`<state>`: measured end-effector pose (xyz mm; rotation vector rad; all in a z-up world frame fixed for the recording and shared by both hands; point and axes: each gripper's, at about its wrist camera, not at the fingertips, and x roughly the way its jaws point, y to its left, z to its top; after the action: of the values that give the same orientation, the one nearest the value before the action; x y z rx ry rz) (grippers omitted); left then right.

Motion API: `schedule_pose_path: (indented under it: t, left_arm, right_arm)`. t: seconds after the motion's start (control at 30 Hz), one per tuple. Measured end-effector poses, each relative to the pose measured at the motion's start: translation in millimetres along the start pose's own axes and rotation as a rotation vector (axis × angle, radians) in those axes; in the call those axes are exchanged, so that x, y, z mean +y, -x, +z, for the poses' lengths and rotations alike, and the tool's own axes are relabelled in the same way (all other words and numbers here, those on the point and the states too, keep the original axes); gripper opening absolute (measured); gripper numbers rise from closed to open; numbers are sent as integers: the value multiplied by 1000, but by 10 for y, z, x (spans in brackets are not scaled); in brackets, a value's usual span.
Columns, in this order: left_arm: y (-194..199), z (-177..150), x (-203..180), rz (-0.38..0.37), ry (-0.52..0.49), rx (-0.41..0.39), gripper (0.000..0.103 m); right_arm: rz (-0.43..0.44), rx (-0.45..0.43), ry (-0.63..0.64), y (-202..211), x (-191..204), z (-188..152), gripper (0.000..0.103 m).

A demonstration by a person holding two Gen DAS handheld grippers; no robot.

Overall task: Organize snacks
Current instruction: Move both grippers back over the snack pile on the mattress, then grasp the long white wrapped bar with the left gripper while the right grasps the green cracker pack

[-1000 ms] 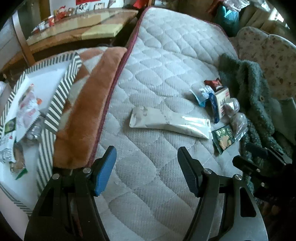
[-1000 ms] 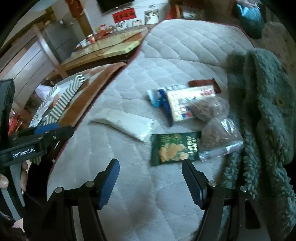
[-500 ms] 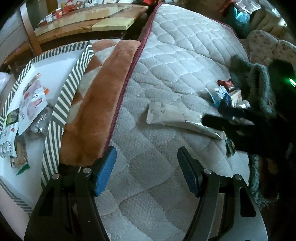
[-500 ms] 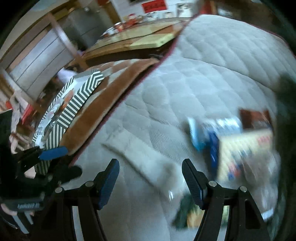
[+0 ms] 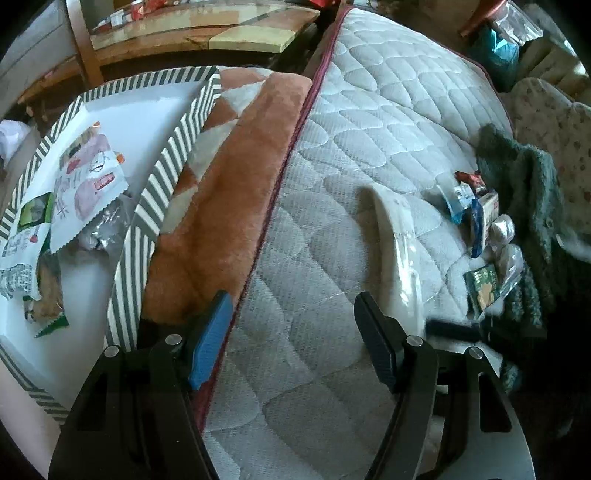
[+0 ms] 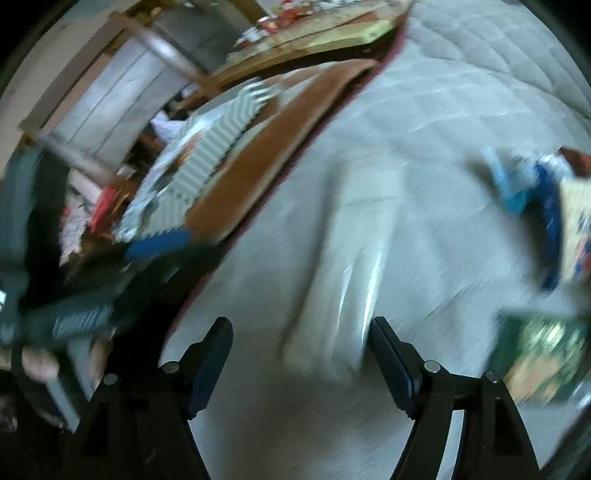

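A long white snack pack point(image 5: 397, 243) lies on the quilted mattress point(image 5: 388, 122); it also shows blurred in the right wrist view point(image 6: 343, 280), just ahead of my open, empty right gripper point(image 6: 301, 354). My left gripper point(image 5: 291, 339) is open and empty, over the mattress edge beside the brown blanket point(image 5: 236, 192). A pile of snacks lies at the right: a blue pack point(image 5: 476, 225), a green pack point(image 5: 482, 284), clear bags point(image 5: 511, 254). The striped box point(image 5: 155, 199) at the left holds several snack packs point(image 5: 86, 181).
A dark green fleece garment point(image 5: 532, 206) lies right of the snack pile. A wooden table point(image 5: 207, 29) stands behind the box. The right wrist view is motion-blurred; it shows the left gripper's blue finger point(image 6: 159, 243) at the left.
My right gripper has swung left toward the white pack, which is now turned lengthwise and closer. The left gripper has shifted left toward the box. Both stay open.
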<state>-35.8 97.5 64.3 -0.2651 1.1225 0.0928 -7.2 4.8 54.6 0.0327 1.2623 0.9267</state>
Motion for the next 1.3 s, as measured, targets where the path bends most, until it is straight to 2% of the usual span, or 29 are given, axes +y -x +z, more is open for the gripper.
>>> schedule_pose_path:
  t: [0.07,0.17,0.27,0.43,0.53,0.6,0.8,0.9,1.13,1.3]
  left_arm:
    - [1,24,-82,-17,-26,-3,69]
    - [-31,63,-235,-69,-64,3,69]
    - [-104,97,-383,-93,-83,15,69]
    - [-311,112,-676,-80,-153,31,69]
    - [-415,148,-779,-64,-169,30,69]
    - [-480,176,-798,-53,-164,33,69]
    - [-606,213,-745,-26,-141,55,69]
    - [-628,227,-720,-23,-134,57,69]
    - [-627,259,-730,-18,-135,49,69]
    - [-656,284,-744,-11,-133,50,69]
  right_arm:
    - [-18,-31,1,84,86,-134,74]
    - [-50,-64,-45,325,11,-287,74]
    - [-147,-83,-92,576,-142,-397,74]
    - [-233,-148,-248,870,-500,-584,74]
    - [-322,-164,-291,927,-658,-611,74]
    - [-351,-165,-292,901,-717,-588,74]
    - [-287,-115,-346,676,-839,-496,74]
    - [-296,-113,-356,617,-919,-345,75]
    - [-421,-117,-402,608,-1087,-26,76]
    - [-446,-148,-480,602,-1182,38,79]
